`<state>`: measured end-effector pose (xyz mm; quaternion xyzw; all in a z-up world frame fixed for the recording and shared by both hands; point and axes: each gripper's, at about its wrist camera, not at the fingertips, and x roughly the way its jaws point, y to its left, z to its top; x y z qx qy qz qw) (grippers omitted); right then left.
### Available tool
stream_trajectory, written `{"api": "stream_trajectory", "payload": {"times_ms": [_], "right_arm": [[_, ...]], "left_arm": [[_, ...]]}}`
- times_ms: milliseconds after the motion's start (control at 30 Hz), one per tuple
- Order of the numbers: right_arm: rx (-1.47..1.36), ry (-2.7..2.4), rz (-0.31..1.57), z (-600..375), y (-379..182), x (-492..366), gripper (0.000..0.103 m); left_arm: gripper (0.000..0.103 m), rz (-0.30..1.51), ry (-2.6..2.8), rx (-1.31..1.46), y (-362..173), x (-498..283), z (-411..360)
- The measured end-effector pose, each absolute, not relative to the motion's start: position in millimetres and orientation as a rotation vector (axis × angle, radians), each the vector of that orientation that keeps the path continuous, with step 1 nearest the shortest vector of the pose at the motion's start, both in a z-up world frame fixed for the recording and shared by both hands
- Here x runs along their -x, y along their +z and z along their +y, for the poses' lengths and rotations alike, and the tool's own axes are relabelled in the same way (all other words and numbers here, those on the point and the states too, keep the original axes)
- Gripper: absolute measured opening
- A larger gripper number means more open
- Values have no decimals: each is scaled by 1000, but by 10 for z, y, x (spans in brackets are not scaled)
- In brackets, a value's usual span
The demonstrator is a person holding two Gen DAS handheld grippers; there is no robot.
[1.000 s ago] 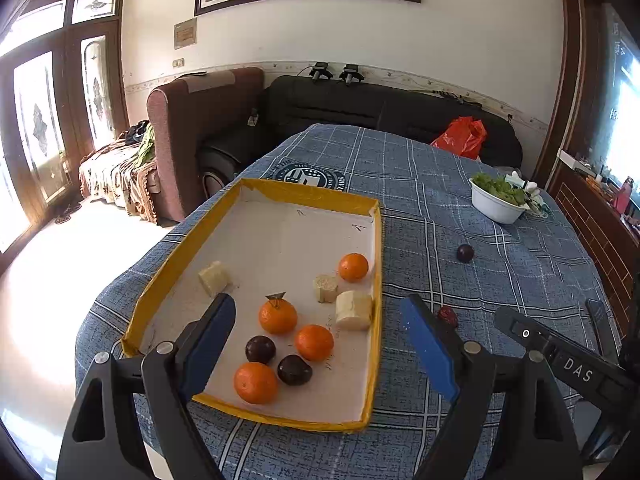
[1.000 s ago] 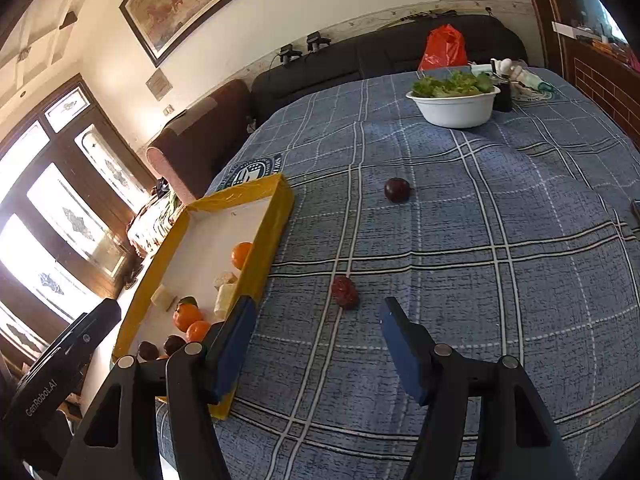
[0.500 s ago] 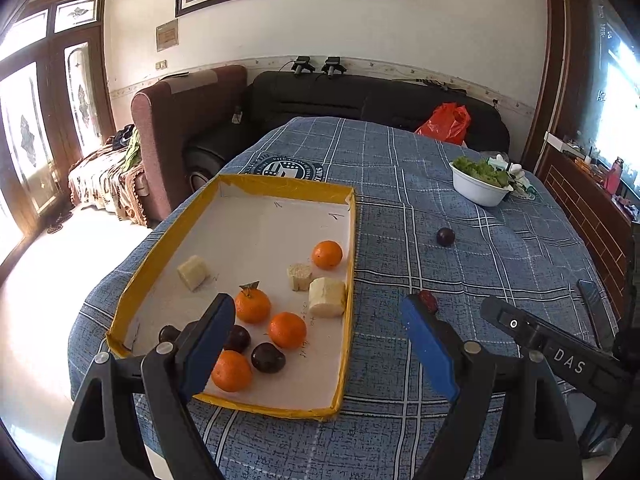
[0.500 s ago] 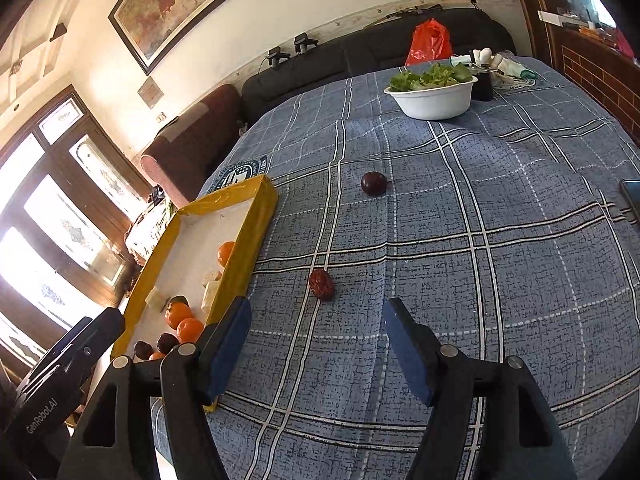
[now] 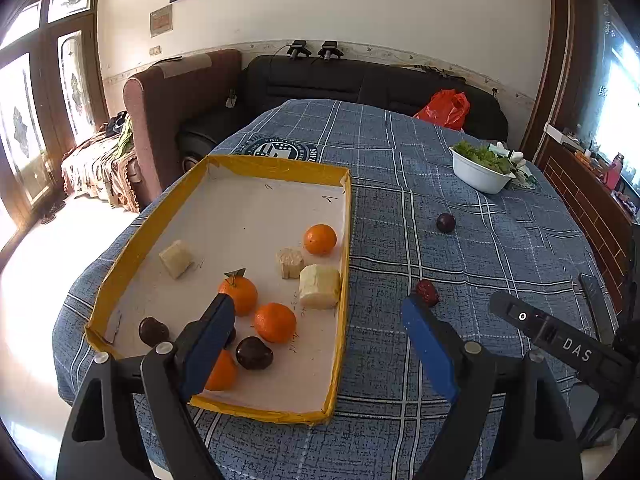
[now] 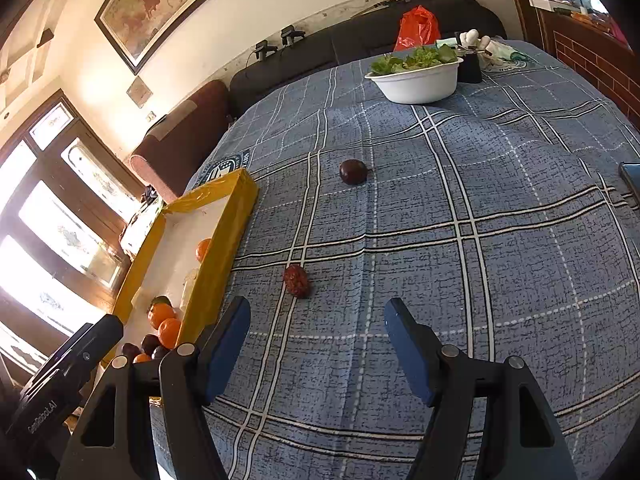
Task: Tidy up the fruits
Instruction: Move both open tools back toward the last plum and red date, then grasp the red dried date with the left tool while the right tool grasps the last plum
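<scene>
1. Right tool (image 6: 316,332) hovering wide, holding nothing, near red date (image 6: 296,280); left tool (image 5: 316,340) wide, empty.
2. Oranges, plums sitting in yellow tray (image 5: 346,240) at table's left edge.
3. Date, dark plum (image 6: 353,171) lying mid-table, still needing traying.

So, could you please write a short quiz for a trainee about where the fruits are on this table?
1. How many oranges are visible in the yellow tray?
2. True or false: the wrinkled red fruit lies inside the tray.
3. Which lies nearer the white bowl: A) the dark round fruit, B) the wrinkled red fruit?

Key: 1. four, one partly hidden by a jaw. 2. false, it lies on the tablecloth. 3. A.
</scene>
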<state>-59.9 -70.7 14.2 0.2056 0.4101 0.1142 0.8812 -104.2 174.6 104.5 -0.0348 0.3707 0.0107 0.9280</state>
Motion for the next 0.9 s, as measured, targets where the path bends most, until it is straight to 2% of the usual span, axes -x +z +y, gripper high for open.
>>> {"api": "stream_trajectory", "payload": {"times_ms": [333, 567, 633, 833, 900], "right_arm": [[-432, 162, 893, -1191, 63, 143, 74], [-273, 180, 912, -971, 12, -662, 74], [-251, 190, 925, -893, -50, -857, 71], [-160, 212, 965, -598, -232, -1223, 66], [-120, 206, 954, -560, -217, -1245, 37]], "left_arm": [[85, 792, -83, 125, 867, 802, 1569], [85, 825, -194, 98, 745, 646, 1340], [85, 836, -226, 89, 711, 615, 1295], [77, 863, -265, 54, 630, 499, 1168], [72, 872, -272, 45, 606, 461, 1131]]}}
